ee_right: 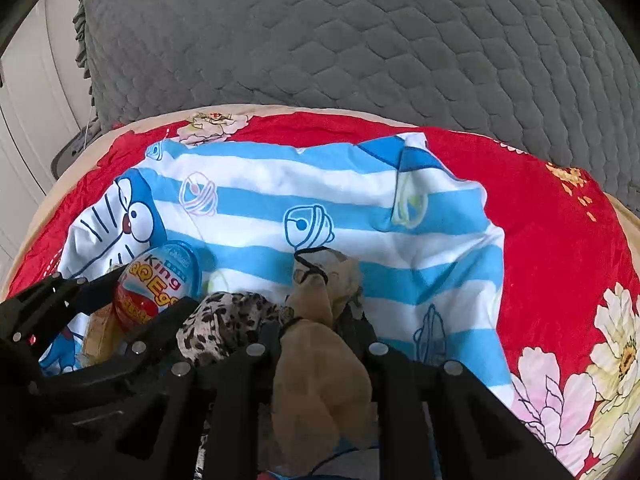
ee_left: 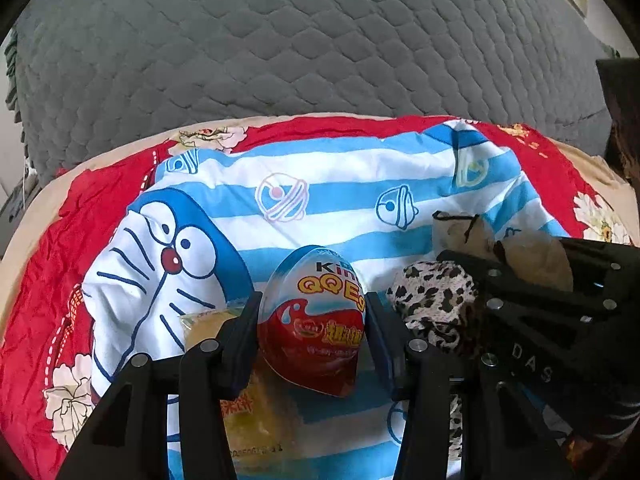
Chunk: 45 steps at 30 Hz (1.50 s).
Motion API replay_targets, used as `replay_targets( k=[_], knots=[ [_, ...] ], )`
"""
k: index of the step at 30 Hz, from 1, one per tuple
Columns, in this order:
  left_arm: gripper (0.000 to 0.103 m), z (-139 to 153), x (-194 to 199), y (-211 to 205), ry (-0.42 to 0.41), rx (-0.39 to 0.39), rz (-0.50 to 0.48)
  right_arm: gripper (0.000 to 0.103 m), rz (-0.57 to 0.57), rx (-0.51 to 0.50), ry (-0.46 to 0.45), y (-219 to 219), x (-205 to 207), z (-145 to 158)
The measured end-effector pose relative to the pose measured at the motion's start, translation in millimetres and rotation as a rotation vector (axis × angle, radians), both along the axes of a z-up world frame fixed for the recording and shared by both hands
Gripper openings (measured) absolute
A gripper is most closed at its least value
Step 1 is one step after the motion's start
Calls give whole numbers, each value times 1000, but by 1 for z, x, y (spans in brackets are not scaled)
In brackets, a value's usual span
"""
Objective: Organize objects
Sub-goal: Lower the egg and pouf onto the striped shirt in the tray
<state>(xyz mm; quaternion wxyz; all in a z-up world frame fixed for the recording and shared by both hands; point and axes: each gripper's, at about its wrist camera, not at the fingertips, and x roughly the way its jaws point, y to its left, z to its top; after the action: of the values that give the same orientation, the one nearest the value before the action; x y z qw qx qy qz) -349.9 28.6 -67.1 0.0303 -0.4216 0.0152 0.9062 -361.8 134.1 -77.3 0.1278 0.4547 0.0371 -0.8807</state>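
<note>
My left gripper (ee_left: 313, 320) is shut on a red, white and blue chocolate surprise egg (ee_left: 314, 320), held over the blue-and-white striped cartoon cloth (ee_left: 320, 200). The egg also shows in the right wrist view (ee_right: 156, 288). My right gripper (ee_right: 318, 328) is shut on a tan fabric pouch with a black cord (ee_right: 320, 360), also seen in the left wrist view (ee_left: 532, 256). A leopard-print cloth item (ee_left: 432, 300) lies between the two grippers; it shows in the right wrist view (ee_right: 228, 320) too. A yellow snack packet (ee_left: 256, 412) lies under the left gripper.
The striped cloth lies on a red floral sheet (ee_right: 560, 240). A grey quilted cover (ee_left: 320, 40) fills the background. A dark piece of furniture (ee_left: 620, 120) stands at the right edge. A white wall or door (ee_right: 32, 100) is at far left.
</note>
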Motion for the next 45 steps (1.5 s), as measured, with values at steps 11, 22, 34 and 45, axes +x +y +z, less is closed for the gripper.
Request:
replay_targets(
  k=[11, 22, 34, 45],
  knots=[
    [51, -3, -1, 1, -18, 6, 8, 27, -14, 10, -43, 2, -5, -5],
    [58, -4, 1, -3, -50, 12, 9, 34, -13, 42, -50, 6, -1, -3],
    [75, -1, 14, -14, -57, 11, 20, 63, -41, 39, -47, 15, 10, 0],
    [81, 7, 24, -15, -48, 13, 15, 69, -44, 24, -50, 21, 19, 6]
  ],
)
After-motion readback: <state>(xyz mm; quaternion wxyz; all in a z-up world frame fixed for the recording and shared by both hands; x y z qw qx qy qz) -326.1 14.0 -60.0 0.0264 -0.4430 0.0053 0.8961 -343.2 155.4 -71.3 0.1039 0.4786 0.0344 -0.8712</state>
